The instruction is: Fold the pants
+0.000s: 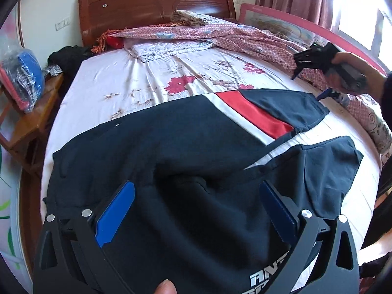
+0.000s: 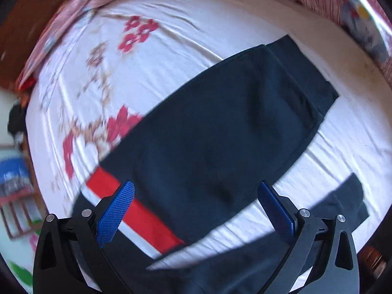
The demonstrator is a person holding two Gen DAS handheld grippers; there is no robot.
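Dark navy pants (image 1: pixel 171 152) with a red and white stripe (image 1: pixel 254 112) lie spread on the bed, both legs reaching to the right. My left gripper (image 1: pixel 196 210) hovers open over the waist end, its blue pads wide apart with nothing between them. The right gripper (image 1: pixel 308 78) shows in the left wrist view at the far right, held in a hand above the upper leg's hem. In the right wrist view the right gripper (image 2: pixel 196 208) is open above the upper leg (image 2: pixel 220 132), and the stripe (image 2: pixel 137 215) passes under its left pad. That view is blurred.
The bed's floral sheet (image 1: pixel 137 83) stretches beyond the pants. A pink patterned quilt (image 1: pixel 220 36) and pillows lie by the wooden headboard (image 1: pixel 152 5). A wooden side table (image 1: pixel 31 117) with bagged clothes stands at the left. A pink bed rail (image 1: pixel 306 27) runs along the right side.
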